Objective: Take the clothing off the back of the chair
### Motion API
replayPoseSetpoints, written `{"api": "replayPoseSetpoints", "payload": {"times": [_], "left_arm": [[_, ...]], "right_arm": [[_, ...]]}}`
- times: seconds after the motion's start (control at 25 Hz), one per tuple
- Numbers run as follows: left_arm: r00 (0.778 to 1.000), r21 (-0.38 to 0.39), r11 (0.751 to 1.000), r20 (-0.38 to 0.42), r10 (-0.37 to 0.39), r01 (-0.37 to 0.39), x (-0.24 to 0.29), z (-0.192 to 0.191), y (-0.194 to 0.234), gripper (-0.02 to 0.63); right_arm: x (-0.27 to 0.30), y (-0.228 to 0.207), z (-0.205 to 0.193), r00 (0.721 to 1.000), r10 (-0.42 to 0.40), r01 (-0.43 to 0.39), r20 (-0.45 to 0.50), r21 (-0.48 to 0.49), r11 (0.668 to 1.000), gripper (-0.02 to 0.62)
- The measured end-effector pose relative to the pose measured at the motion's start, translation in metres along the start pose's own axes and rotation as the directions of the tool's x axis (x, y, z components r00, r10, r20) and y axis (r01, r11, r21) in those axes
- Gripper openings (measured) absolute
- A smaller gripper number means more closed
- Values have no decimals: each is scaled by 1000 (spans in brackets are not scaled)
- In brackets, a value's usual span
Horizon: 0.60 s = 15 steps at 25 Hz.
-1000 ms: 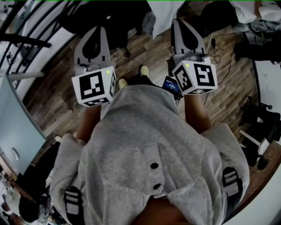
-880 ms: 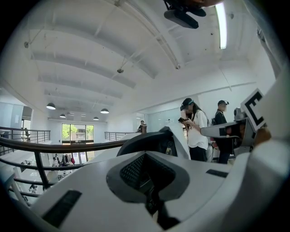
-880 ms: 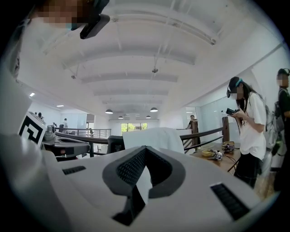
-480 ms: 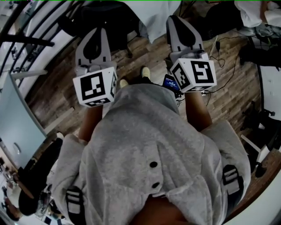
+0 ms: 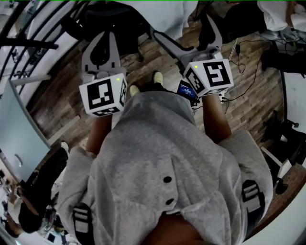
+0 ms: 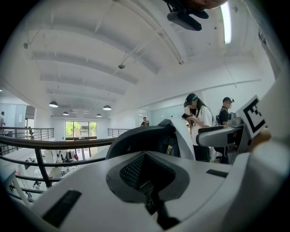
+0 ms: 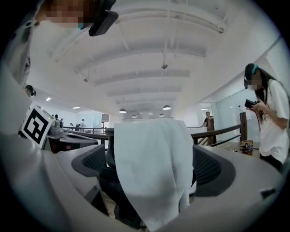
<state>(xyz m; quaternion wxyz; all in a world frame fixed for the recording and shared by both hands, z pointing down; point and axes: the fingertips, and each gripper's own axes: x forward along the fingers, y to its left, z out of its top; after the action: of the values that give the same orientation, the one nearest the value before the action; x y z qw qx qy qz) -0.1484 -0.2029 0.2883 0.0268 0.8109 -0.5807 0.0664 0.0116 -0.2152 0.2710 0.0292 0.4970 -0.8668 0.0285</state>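
A white garment [image 5: 165,14] hangs over the back of a black office chair [image 5: 112,21] at the top of the head view. In the right gripper view the white garment [image 7: 152,158] fills the middle, draped over the dark chair [image 7: 113,195]. My right gripper [image 5: 189,33] points level at it; its jaws are opening wide, with the cloth ahead between them and untouched by the pads. The right gripper [image 7: 152,167] frames the cloth from both sides. My left gripper [image 5: 100,48] is shut and empty beside the chair. In its own view the left gripper [image 6: 147,179] shows its jaws meeting.
A dark railing [image 7: 226,131] runs behind the chair. A person in white [image 7: 272,118] stands at the right, looking at a phone. Cables [image 5: 244,52] trail over the wooden floor. Another chair's base [image 5: 282,139] is at the right, a glass panel [image 5: 19,129] at the left.
The right gripper's jaws have gone from shut to wide open. Both grippers have edged toward the chair, and the white garment has come a little nearer in the head view.
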Motion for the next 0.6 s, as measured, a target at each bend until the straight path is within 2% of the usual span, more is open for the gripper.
{"api": "replayPoseSetpoints", "payload": {"times": [0.2, 0.4, 0.6], "left_arm": [[1000, -4, 1000, -12, 3, -3, 2, -4, 1, 11], [1000, -11, 1000, -15, 18, -19, 4, -5, 9, 11], [999, -10, 999, -18, 42, -42, 1, -3, 18, 11]], "right_arm": [[16, -9, -12, 998, -34, 34, -54, -5, 999, 584], [38, -8, -8, 999, -6, 5, -46, -7, 1000, 586], [48, -28, -19, 990, -82, 79, -112, -34, 996, 586]]}}
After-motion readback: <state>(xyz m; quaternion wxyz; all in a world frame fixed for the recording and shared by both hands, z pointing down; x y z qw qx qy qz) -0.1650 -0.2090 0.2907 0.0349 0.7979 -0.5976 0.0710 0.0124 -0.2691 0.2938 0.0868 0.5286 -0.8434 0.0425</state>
